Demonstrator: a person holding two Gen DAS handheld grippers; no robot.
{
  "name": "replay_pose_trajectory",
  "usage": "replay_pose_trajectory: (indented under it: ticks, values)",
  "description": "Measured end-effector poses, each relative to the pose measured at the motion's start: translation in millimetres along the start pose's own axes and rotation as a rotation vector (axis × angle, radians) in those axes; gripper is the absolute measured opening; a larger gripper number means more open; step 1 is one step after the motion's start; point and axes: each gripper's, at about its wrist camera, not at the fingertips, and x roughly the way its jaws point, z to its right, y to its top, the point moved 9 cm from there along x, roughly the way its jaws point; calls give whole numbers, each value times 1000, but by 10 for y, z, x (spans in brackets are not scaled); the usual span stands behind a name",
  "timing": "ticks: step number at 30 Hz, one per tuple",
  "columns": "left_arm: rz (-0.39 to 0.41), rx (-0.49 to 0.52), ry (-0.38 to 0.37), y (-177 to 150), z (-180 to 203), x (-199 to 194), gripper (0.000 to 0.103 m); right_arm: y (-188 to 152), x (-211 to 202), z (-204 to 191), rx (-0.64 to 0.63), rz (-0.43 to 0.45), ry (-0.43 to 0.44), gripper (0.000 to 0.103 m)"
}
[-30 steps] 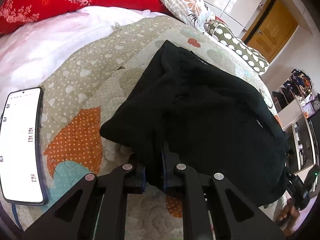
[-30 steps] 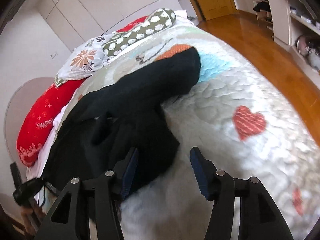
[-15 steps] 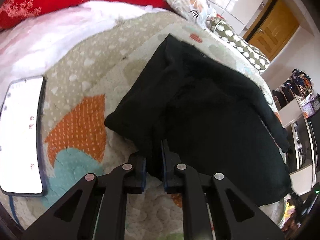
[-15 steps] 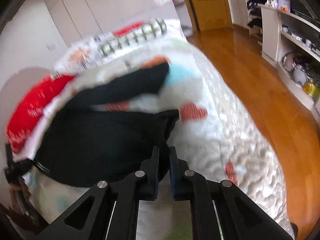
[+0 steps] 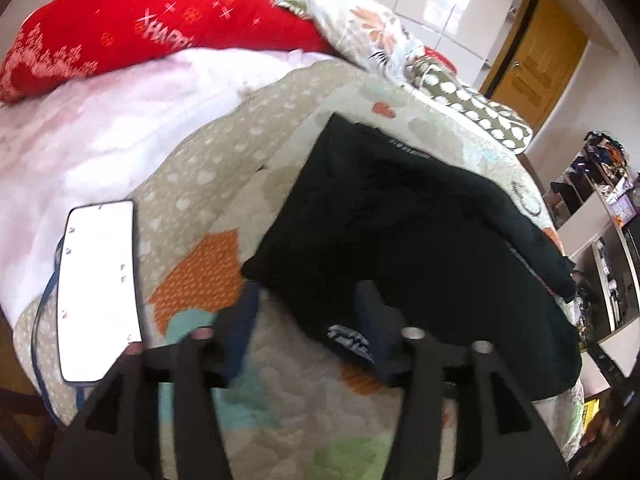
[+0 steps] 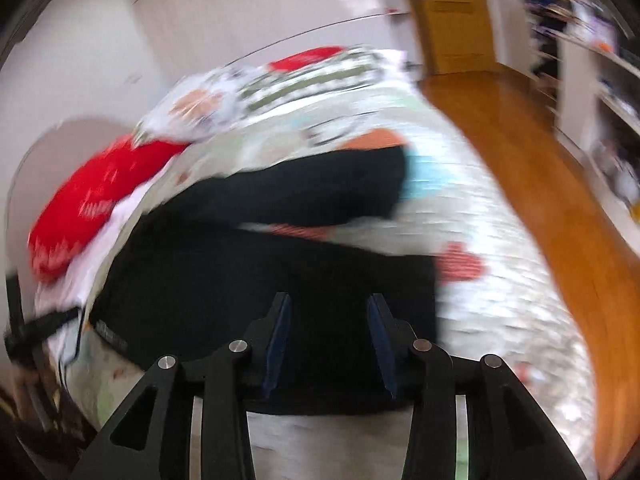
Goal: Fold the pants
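The left gripper (image 5: 306, 312) is held low and points forward, with its two fingers (image 5: 240, 320) spread wide apart and nothing pinched between them. Its black arms reach up from the bottom of the left wrist view. The right gripper (image 6: 328, 336) is also held low and points forward, its fingers (image 6: 280, 332) parted with a clear gap, their blue pads facing each other. The right wrist view is blurred.
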Motion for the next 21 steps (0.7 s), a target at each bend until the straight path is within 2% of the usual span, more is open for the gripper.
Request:
replay_pose_trajectory:
  ticks: [3, 4, 6, 10, 12, 13, 16, 19, 21]
  values:
    - [4, 20, -20, 27, 128, 79, 55, -36, 221, -396, -89, -38, 48, 42]
    - [6, 26, -31, 30, 169, 138, 60, -51, 280, -494, -107, -48, 63, 42]
    - [-18, 38, -21, -3, 206, 305, 62, -137, 415, -671, -142, -83, 84, 42]
    - [-81, 69, 5, -128, 216, 611, 63, -303, 694, -797, -181, -155, 86, 44]
    - [-68, 97, 1, -123, 281, 598, 72, -372, 770, -797, -189, -175, 85, 46]
    - [-70, 104, -4, -117, 314, 589, 78, -355, 758, -810, -193, -172, 90, 46]
    - [-80, 120, -2, -32, 385, 555, 78, -224, 701, -808, -165, -169, 133, 51]
    - [-46, 125, -13, 206, 441, 498, 80, 32, 666, -758, -192, -131, 116, 54]
    - [-41, 140, -47, 411, 551, 509, 84, 237, 680, -741, -222, -108, 97, 58]
